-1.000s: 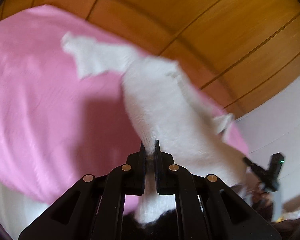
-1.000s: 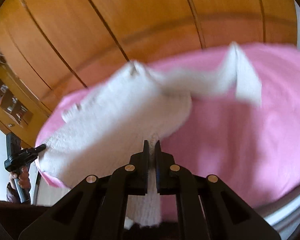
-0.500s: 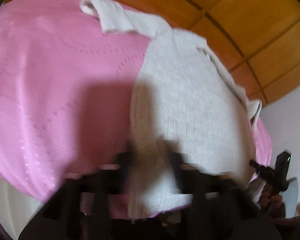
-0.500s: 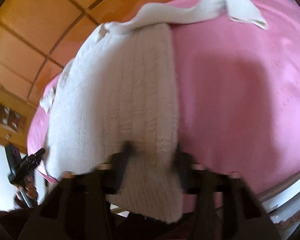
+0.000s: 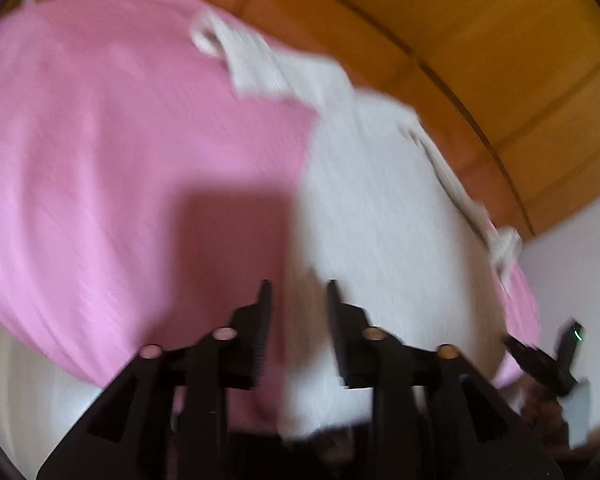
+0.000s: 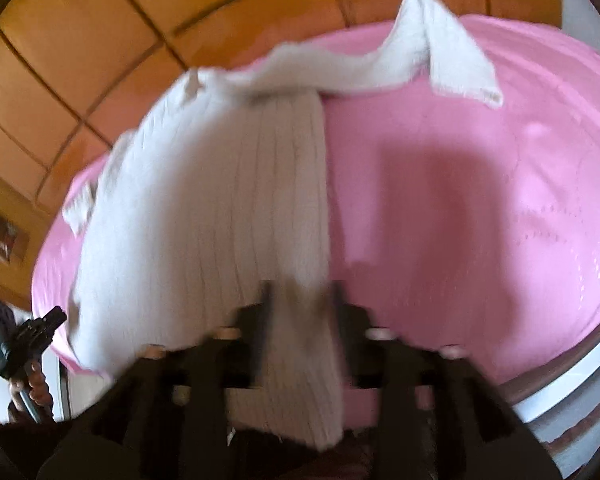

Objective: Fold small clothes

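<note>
Between the fingers of the left gripper (image 5: 296, 292) lies the near hem of a white ribbed knit sweater (image 5: 380, 216), and the jaws stand apart with bare gaps beside the cloth, having just been opening; the pads do not press on it. Likewise the right gripper (image 6: 300, 292) has just been opening, its jaws spread on either side of the hem's other corner, where a strip of knit runs down between them toward the camera without being pinched. Outward from the fingers, the sweater lies flat on a pink cloth (image 5: 100, 160) that covers the table, its long axis running away from both grippers, hem nearest and neck farthest. One sleeve (image 6: 440, 60) stretches sideways from the far end across the pink and kinks upward in a fold; the opposite sleeve hangs partly over the cloth's edge, its cuff blurred. Beyond the cloth is an orange tiled floor (image 6: 80, 40). Both views are smeared by motion, so the knit's detail near the left gripper is lost, and the hem's lowest edge is hidden behind the gripper bodies.
</note>
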Motion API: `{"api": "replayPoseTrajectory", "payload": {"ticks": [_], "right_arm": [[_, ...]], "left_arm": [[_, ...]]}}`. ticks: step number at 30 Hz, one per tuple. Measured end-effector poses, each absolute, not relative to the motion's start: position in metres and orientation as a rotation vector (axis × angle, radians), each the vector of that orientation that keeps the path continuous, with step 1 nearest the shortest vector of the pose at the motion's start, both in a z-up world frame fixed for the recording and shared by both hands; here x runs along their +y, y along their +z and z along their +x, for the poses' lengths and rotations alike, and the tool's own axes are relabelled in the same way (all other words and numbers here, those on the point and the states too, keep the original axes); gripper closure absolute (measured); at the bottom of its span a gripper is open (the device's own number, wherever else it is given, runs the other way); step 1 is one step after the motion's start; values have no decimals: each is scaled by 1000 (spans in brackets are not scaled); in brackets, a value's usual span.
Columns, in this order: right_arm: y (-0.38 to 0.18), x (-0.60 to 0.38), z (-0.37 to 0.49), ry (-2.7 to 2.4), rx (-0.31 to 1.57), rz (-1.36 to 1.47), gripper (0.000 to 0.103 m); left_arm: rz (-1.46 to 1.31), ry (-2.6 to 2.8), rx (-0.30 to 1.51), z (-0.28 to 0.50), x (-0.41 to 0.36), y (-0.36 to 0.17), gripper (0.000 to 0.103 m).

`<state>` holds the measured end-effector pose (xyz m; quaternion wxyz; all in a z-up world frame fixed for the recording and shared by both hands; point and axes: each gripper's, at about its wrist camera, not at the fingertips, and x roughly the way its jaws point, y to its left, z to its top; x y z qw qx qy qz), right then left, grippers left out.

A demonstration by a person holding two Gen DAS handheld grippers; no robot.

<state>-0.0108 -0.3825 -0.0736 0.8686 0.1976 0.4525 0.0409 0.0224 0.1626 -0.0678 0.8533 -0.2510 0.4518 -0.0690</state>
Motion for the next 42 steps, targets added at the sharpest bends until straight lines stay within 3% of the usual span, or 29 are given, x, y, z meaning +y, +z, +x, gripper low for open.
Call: {"api": "replayPoseTrajectory", "payload": {"ticks": [2, 4, 7, 9, 11, 18, 19, 20, 21, 23, 33, 42], "right_arm": [[-62, -372, -6, 85, 904, 383, 51], [-53, -355, -1, 100, 880, 345, 40], [-49, -322, 9, 177, 867, 312, 36], [-53, -295, 19, 245, 877, 298, 34], [-59, -269, 27, 292, 893, 274, 34], [-87, -208, 47, 381, 943, 168, 28], [-91, -206, 49, 378, 951, 169, 27], [-95, -207, 50, 377, 957, 175, 26], [-99, -209, 51, 375, 962, 189, 26], [-102, -211, 53, 378, 962, 213, 26], [-102, -206, 53, 383, 949, 200, 15], [-103, -198, 58, 356, 955, 164, 13]], "left_arm": [[-467, -35, 916, 36, 175, -59, 73], [-419, 5, 882, 49, 180, -52, 73], [-264, 51, 852, 74, 172, -45, 70], [-154, 56, 846, 94, 163, -45, 32], [-99, 53, 840, 109, 156, -46, 21], [-422, 50, 906, 184, 191, -70, 21], [-490, 52, 905, 193, 199, -75, 23], [-564, 62, 910, 204, 208, -82, 35], [-601, 69, 920, 210, 214, -86, 65], [-639, 54, 951, 222, 225, -90, 98], [25, 220, 1003, 208, 303, -13, 98], [316, 521, 1092, 220, 371, -35, 98]]}}
